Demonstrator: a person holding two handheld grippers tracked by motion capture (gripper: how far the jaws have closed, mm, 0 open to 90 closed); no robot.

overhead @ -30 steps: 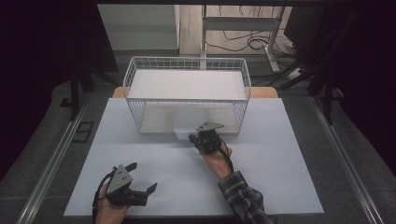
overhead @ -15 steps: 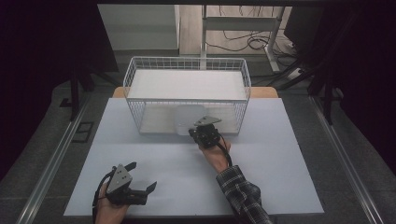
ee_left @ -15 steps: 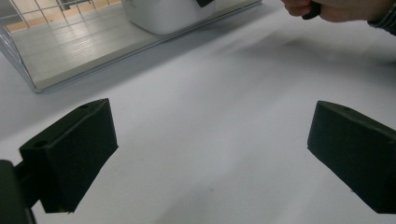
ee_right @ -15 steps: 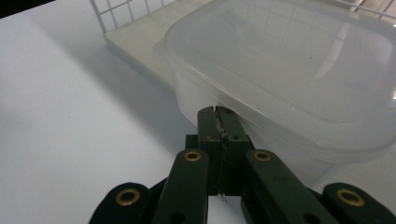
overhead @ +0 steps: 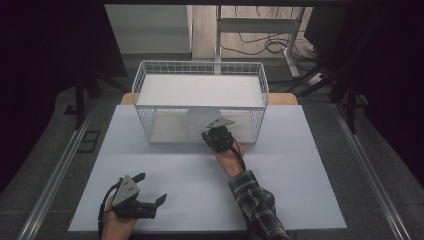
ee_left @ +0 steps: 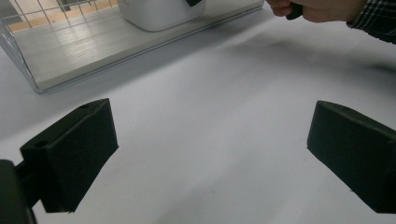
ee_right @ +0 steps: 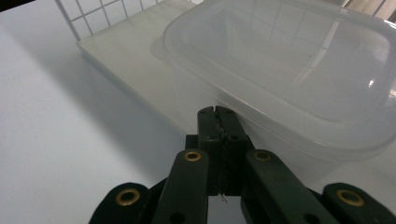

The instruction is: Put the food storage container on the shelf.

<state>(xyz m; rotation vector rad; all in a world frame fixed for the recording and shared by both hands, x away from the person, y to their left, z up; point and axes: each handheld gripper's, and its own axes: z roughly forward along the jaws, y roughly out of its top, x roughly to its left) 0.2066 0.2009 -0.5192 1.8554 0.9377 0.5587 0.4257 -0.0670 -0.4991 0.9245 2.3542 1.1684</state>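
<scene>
My right tongs — clamped shut on the clear tub's rim — nudged it deeper under the wire basket shelf, while my left tongs sat wide open, empty.

Wire basket on white table

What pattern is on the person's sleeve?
The sleeve is dark plaid with pale checked lines, clearest in the high view.

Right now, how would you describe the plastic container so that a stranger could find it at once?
Find the white wire basket at the far side of the white table. On its lower shelf, at the open front, sits the plastic container, just ahead of the right tongs. It is translucent, with rounded corners and a lipped rim.
</scene>
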